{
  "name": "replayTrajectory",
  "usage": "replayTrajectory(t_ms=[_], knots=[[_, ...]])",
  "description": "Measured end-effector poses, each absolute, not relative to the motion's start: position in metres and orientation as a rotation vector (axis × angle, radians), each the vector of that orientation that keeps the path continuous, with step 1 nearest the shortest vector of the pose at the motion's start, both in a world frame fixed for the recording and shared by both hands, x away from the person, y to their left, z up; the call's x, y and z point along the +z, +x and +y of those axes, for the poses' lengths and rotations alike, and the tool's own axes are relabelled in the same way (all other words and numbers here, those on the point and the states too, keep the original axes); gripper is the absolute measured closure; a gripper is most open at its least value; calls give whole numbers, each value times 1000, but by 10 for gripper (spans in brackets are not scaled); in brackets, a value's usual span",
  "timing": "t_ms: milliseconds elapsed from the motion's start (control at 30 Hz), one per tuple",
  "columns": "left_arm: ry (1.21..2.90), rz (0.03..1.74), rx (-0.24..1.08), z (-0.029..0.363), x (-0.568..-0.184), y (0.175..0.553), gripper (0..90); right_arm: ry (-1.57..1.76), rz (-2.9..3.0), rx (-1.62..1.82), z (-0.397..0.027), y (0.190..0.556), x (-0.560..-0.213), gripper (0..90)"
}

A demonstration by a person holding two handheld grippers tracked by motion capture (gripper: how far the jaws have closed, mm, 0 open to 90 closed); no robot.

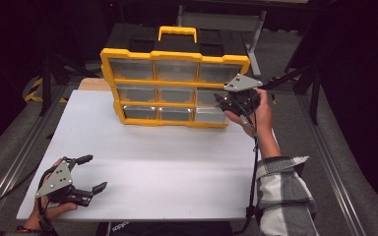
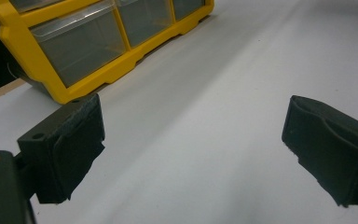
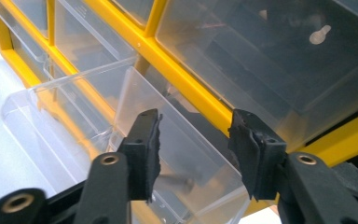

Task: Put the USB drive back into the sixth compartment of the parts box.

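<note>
Closest to us in the high view is our left gripper (image 1: 85,173), parked at the near left corner of the white table (image 1: 167,167), jaws spread wide with nothing between them. In the left gripper view its two black pads (image 2: 70,144) frame bare tabletop, so that hand is idle for now.

The action is at the yellow parts organizer (image 1: 174,86) standing upright at the far side of the table, a three-by-three grid of clear drawers with a carry handle (image 1: 177,32) on top. Our right gripper (image 1: 220,100) is at its right edge, around the middle and bottom rows. In the right gripper view, one clear drawer (image 3: 121,140) is pulled partway out of its yellow frame and the right gripper's jaws (image 3: 196,154) stand apart just over its near wall, not clamped on anything. There's something small and dark down inside, maybe a screw, too blurry to call.

So we'd say we're mid drawer-work: the drawer is open and we're hovering over it. Next move probably means either dipping in to pinch that little piece or closing on the drawer's wall, and it needs careful lining up since the thin clear plastic is slippery.
</note>
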State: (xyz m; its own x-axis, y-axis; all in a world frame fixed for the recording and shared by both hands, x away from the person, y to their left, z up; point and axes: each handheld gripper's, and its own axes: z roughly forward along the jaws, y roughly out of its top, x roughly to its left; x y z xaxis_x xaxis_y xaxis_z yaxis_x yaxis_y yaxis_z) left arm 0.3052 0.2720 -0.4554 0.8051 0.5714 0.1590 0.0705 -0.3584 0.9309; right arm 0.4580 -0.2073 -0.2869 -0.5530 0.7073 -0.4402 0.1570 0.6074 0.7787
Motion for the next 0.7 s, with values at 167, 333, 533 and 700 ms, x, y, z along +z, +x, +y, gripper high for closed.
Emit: replayTrajectory(t_ms=[167,333,533,700], knots=[[1887,491,566,272,-456,306,68,684,2028,914,-209,456,-285,578],[1886,492,570,272,-455,305,68,690,1986,973,-211,449,-282,601],[1883,495,566,273,-455,306,68,684,1934,1032,-213,439,-280,661],[1886,492,569,273,-455,306,69,698,1903,1085,-213,432,-282,714]])
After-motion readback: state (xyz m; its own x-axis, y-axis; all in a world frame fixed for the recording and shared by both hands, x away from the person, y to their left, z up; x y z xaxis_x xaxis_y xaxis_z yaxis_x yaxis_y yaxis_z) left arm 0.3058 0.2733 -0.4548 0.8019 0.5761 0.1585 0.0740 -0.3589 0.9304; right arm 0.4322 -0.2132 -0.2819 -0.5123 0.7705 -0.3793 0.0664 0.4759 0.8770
